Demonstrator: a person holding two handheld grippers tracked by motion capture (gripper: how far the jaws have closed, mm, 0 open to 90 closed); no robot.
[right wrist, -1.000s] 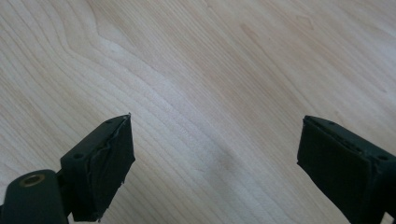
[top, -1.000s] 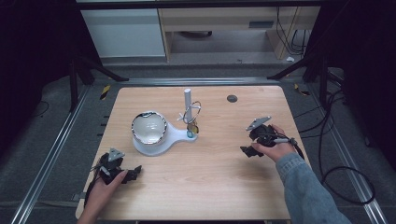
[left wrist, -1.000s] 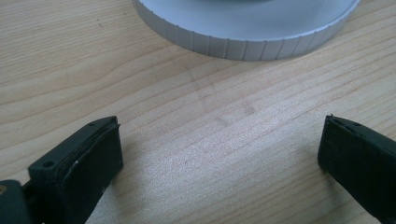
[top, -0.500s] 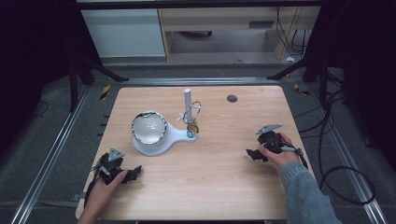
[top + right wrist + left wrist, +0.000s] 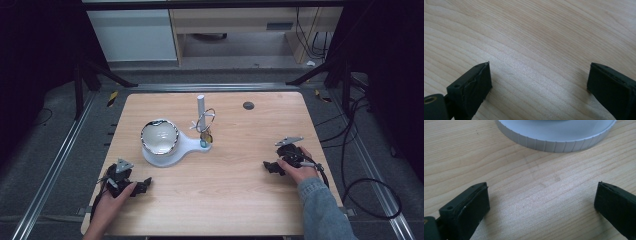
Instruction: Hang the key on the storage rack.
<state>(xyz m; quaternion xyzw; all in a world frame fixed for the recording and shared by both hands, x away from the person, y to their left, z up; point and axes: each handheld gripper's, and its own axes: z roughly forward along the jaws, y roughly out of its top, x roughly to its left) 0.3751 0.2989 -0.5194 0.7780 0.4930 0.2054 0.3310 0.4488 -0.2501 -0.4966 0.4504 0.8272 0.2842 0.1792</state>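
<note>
Overhead, one white stand (image 5: 172,148) sits left of the middle of the wooden table (image 5: 235,200). Its long axis runs from the round dish (image 5: 159,136) on the left to one upright post (image 5: 200,106) on the right, where a ring (image 5: 206,120) hangs. Two grippers rest on the table: the left gripper (image 5: 145,184) near the front left edge, the right gripper (image 5: 266,167) well apart at the right. One dark disc (image 5: 248,105) lies at the back.

The left gripper view adds the stand's ribbed rim (image 5: 556,143) just ahead; its jaws stand wide, nothing between.

In the right gripper view the jaws, just opening, stand wide over bare wood (image 5: 536,37).
</note>
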